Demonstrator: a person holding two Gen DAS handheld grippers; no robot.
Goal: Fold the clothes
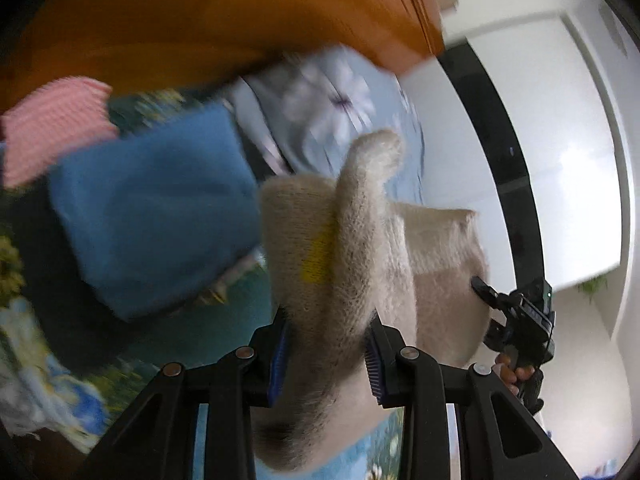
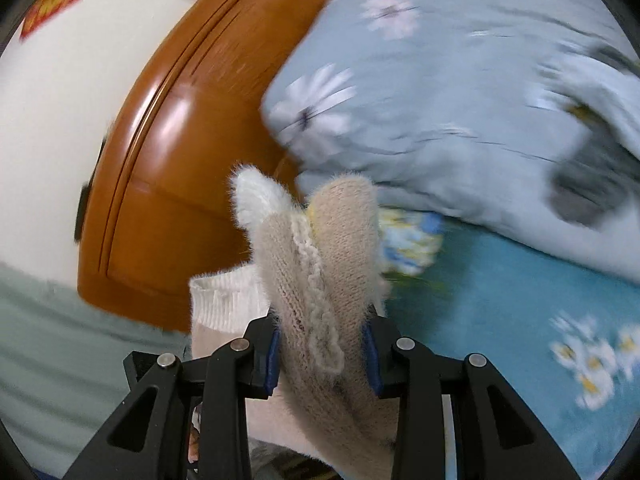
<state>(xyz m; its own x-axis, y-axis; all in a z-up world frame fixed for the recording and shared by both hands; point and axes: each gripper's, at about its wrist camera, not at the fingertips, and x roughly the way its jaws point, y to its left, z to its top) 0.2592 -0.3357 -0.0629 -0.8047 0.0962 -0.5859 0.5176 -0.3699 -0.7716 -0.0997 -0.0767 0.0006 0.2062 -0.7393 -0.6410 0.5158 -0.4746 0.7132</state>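
1. Room to move: my left cam shows white wall (image 1: 560, 128) and a dark vertical strip (image 1: 492, 128) to the right, orange wood headboard (image 1: 200, 12) up top. Bed sheet (image 1: 240, 304), teal w/ flowers, sits below.
2. Left of the grip: folded blue garment (image 1: 152, 208) on the bed, pink striped piece (image 1: 56, 128) just beyond it, blue floral pillow (image 1: 332, 96) near the headboard.
3. Beige knit sweater (image 1: 340, 248): fuzzy, bunched into a thick fold, yellow patch on it, ribbed cream hem hanging right. It's held up off the bed between both tools.
4. Left gripper (image 1: 326, 356): jaws partway closed, blue pads pinching the sweater fold.
5. Right gripper (image 2: 322, 354): same, partway closed, clamped on the sweater (image 2: 320, 264); cream trim runs down the fold.
6. In the left cam, a hand (image 1: 514, 372) holds the right tool, pointing at the hem. Frames blurred.
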